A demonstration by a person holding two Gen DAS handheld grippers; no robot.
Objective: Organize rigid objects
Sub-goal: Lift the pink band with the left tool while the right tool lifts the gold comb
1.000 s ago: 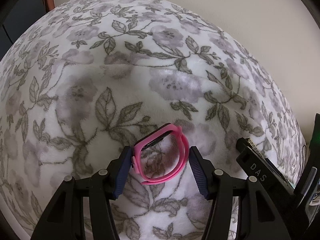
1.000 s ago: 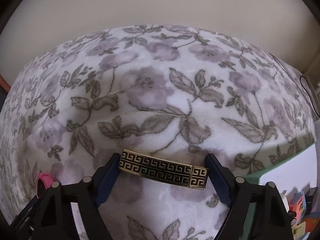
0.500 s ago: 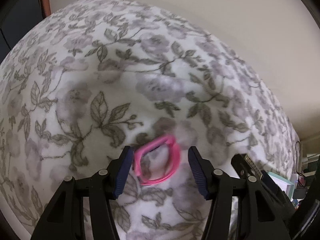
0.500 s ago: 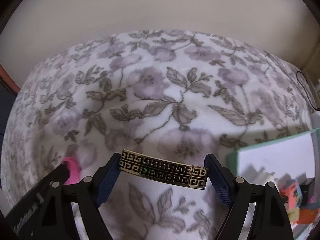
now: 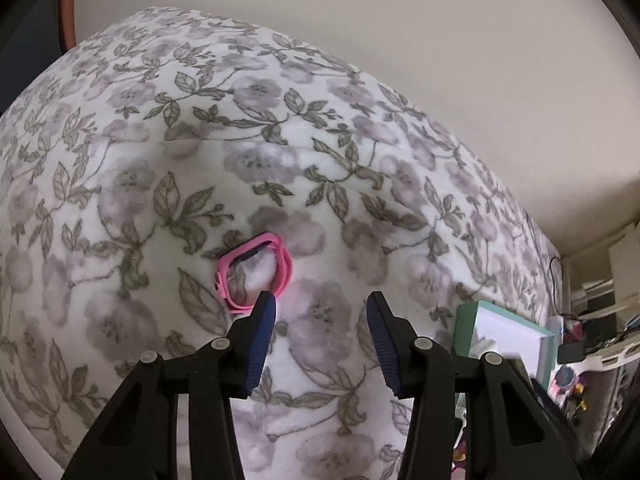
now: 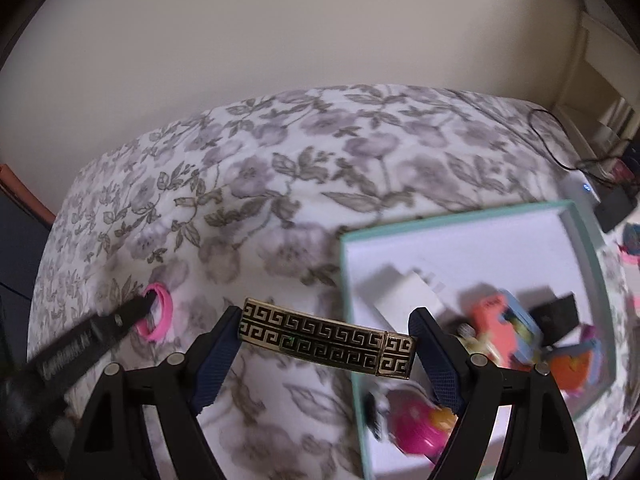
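A pink band [image 5: 254, 276] lies on the flowered blanket [image 5: 280, 140], just past the left fingertip of my left gripper [image 5: 320, 300]. That gripper's jaws are closing with nothing between them. In the right wrist view the left gripper's tip sits beside the pink band [image 6: 158, 312]. My right gripper [image 6: 326, 320] is shut on a black and gold key-pattern bracelet [image 6: 326, 332], which spans the gap between its pads. It hangs above the blanket, at the left edge of a teal-rimmed white box [image 6: 460, 220].
The box holds several small things: a white block [image 6: 404, 292], an orange toy [image 6: 492, 320], a pink round toy [image 6: 416, 424]. The same box [image 5: 466, 320] shows at the lower right in the left wrist view. A black cable [image 6: 560, 156] and clutter lie at the far right by the wall.
The pink band was between the left fingers; now it lies outside them, and the left gripper has drawn back and narrowed. The right gripper has carried the bracelet towards the box.
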